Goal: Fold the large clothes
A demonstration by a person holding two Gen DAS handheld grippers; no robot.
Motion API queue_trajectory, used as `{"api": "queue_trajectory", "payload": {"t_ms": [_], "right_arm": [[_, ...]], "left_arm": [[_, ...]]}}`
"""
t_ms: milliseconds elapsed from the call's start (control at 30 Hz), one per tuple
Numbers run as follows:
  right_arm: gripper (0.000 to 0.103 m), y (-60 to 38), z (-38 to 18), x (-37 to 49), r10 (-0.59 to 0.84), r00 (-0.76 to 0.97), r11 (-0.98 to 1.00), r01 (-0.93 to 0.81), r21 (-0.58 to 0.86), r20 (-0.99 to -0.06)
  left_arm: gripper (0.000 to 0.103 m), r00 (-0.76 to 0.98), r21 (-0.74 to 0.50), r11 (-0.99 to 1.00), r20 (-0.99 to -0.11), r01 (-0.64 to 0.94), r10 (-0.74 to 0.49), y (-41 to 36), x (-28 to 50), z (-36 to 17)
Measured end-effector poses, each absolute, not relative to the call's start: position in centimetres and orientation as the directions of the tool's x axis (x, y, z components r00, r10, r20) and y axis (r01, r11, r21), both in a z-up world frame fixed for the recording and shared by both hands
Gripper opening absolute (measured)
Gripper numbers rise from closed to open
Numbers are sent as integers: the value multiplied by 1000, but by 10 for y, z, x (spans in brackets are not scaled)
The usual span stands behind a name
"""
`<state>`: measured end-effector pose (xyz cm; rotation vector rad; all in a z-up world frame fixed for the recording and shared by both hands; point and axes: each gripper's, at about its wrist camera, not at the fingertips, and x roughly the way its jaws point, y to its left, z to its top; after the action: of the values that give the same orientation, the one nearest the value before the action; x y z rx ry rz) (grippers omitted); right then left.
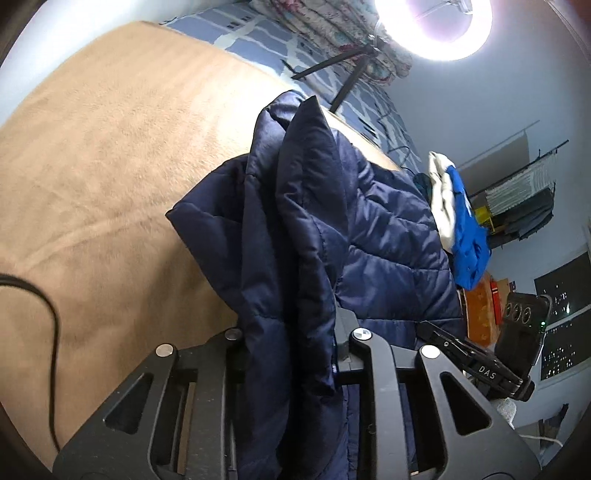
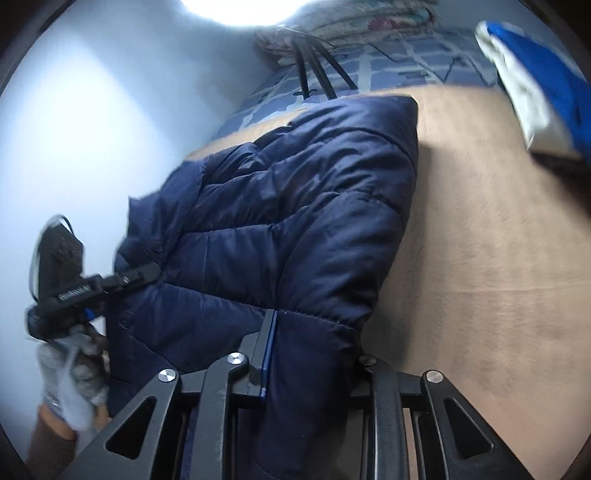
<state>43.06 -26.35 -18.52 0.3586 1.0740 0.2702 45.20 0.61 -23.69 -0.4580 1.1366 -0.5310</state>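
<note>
Left gripper (image 1: 291, 354) and right gripper (image 2: 306, 354) each clamp the navy jacket (image 2: 295, 206) hem; fold under way; next, carry it across the tan blanket (image 2: 480, 240)

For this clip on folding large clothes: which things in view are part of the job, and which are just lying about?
Part of the job:
- navy puffer jacket
- left hand-held gripper, shut on the jacket
- right hand-held gripper, shut on the jacket
- tan blanket, the folding surface

Lying about:
- blue and white garment
- ring light on its tripod
- floral bedding
</note>
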Motion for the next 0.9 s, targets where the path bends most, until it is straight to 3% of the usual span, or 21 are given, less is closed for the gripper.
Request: {"api": "queue_trajectory", "payload": {"t_ms": [433, 900], "right_arm": [[18, -260, -113, 341, 223, 505, 973, -70, 218, -834], [18, -274, -37, 260, 61, 611, 998, -13, 67, -789]], "left_arm": [[18, 335, -585, 774, -698, 243, -633, -18, 361, -193], [18, 366, -586, 711, -610, 388, -703, -53, 299, -112]]}}
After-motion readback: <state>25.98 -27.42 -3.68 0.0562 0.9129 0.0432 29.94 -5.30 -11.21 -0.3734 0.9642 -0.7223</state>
